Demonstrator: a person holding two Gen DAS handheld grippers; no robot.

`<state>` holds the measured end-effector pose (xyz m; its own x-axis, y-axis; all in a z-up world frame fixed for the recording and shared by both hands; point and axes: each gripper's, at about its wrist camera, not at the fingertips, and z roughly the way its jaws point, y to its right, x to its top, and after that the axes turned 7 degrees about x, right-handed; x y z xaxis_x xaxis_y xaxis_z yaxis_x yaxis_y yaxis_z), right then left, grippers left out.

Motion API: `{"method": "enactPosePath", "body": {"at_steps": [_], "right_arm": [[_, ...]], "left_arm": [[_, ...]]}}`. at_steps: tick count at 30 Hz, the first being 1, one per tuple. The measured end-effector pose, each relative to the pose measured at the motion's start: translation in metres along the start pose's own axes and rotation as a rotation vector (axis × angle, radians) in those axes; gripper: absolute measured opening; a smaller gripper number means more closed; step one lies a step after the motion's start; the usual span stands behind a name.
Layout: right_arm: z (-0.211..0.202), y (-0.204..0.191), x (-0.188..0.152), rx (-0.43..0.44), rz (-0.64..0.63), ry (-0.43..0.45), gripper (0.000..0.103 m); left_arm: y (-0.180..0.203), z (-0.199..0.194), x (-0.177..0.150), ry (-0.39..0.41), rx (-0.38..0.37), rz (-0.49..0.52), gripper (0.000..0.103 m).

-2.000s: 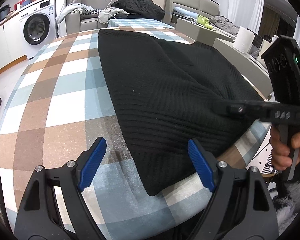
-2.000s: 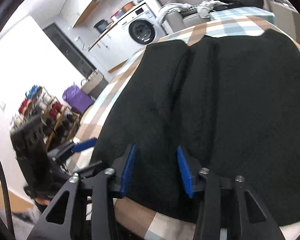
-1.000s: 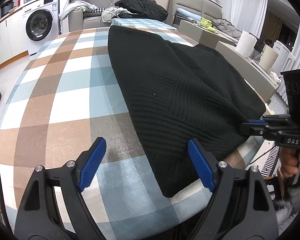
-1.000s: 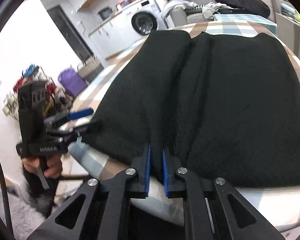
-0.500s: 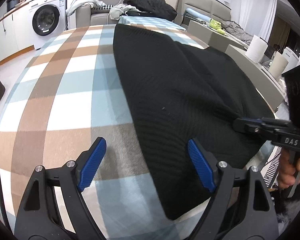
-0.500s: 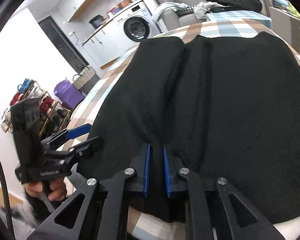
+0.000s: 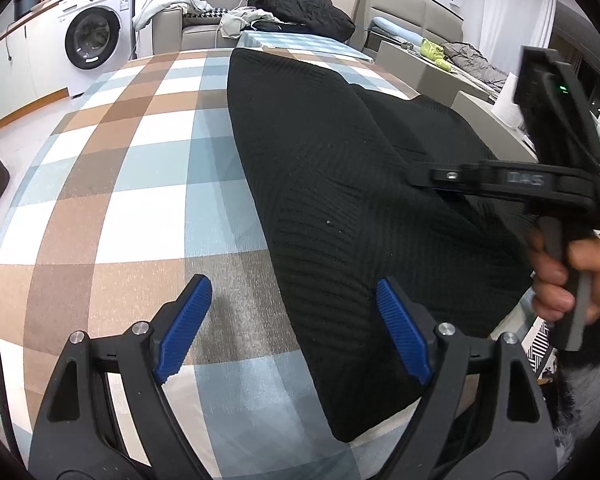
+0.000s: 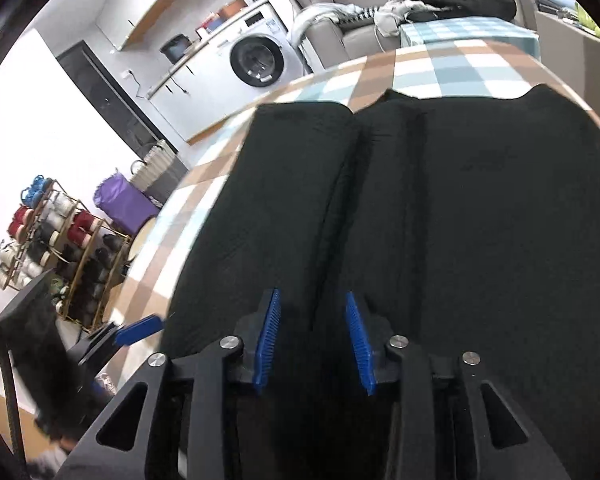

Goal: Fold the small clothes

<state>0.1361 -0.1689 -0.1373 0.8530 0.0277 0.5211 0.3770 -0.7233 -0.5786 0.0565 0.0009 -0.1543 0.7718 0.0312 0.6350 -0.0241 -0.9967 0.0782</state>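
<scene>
A black knit garment (image 7: pixel 340 160) lies spread on the checked tablecloth (image 7: pixel 140 160), with a raised fold running lengthwise (image 8: pixel 352 184). My left gripper (image 7: pixel 294 334) is open over the garment's near left edge, one pad over bare cloth and the other over the knit. My right gripper (image 8: pixel 314 340) hovers low over the garment near its front hem. Its jaws are opening, the fold lies between the blue pads (image 8: pixel 270 336), and they do not press on it. The left wrist view shows the right gripper (image 7: pixel 424 176) from the side, held by a hand (image 7: pixel 572 272).
A washing machine (image 7: pixel 92 36) and a sofa piled with clothes (image 7: pixel 300 4) stand beyond the table. A rack of yarn spools (image 8: pixel 48 232) and a purple bag (image 8: pixel 120 204) sit on the floor to the left. The table's edge runs close below both grippers.
The right gripper has moved in over the garment and its jaws have parted from the fold they were pinching. The left gripper has stayed put and open.
</scene>
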Motion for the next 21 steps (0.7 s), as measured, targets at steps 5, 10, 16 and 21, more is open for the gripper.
{"method": "enactPosePath", "body": {"at_steps": [5,10,16,21], "right_arm": [[-0.016,-0.017,0.001,-0.027,-0.099,0.072,0.004],[-0.004,-0.007,0.001,-0.148,-0.114,0.027,0.002],[-0.032,0.006,-0.012,-0.064,-0.045,0.035,0.025],[-0.061,0.027,-0.025,-0.016,0.026,0.087,0.047]], "left_arm": [[-0.002,-0.005,0.003,0.014,0.004,0.009,0.083],[-0.002,0.000,0.000,-0.008,0.017,0.022,0.083],[-0.005,-0.005,-0.001,0.001,0.003,0.012,0.083],[-0.006,0.005,0.002,-0.026,-0.030,-0.027,0.083]]}}
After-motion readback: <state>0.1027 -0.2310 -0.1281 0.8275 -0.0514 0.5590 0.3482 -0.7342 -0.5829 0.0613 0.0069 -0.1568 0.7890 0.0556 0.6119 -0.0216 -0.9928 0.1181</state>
